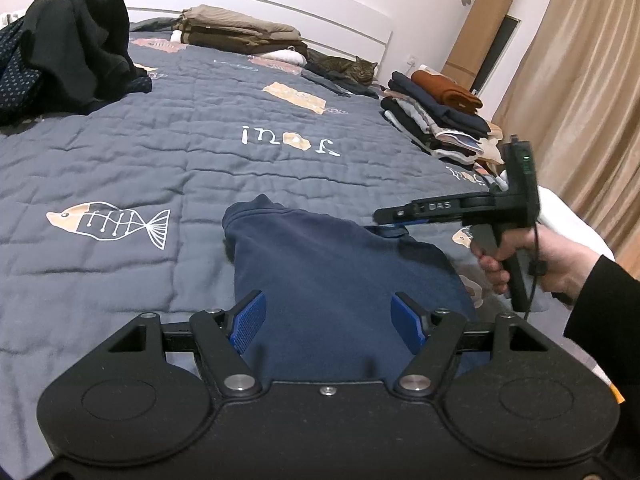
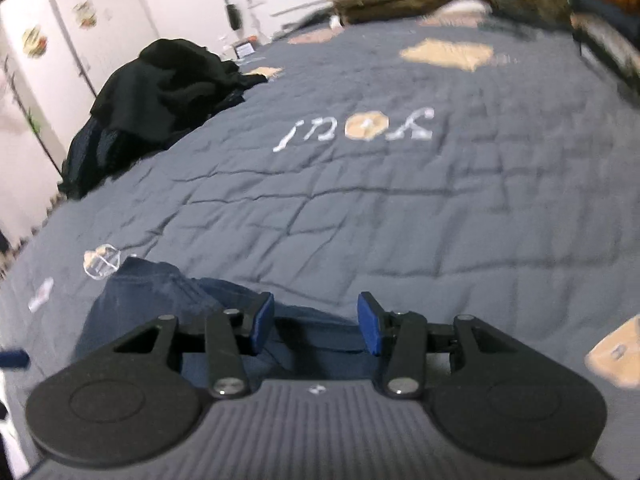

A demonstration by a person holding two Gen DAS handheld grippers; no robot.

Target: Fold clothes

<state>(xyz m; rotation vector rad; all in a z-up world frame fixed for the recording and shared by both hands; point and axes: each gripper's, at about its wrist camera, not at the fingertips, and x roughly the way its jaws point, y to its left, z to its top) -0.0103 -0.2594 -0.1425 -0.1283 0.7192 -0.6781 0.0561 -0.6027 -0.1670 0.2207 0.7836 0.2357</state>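
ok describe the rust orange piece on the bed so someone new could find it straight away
Start at the grey quilted bedspread and go to its right edge by the beige curtain, where a stack of folded clothes sits. The rust orange garment lies folded on top. Everything beneath it is navy, black, grey or pale, so it is the only warm colour there.

The right gripper (image 1: 390, 222), seen from the left wrist view, carries the white letters "DAS" on its black top bar; any characters before them are too small to read. The grey quilt (image 1: 168, 148) on the bed bears stitched white lettering (image 1: 290, 141) that lies upside down to both cameras and seems to spell "youi", with a tan shape in place of the "o". A second patch of the same lettering at the quilt's right edge is cut off and unreadable.
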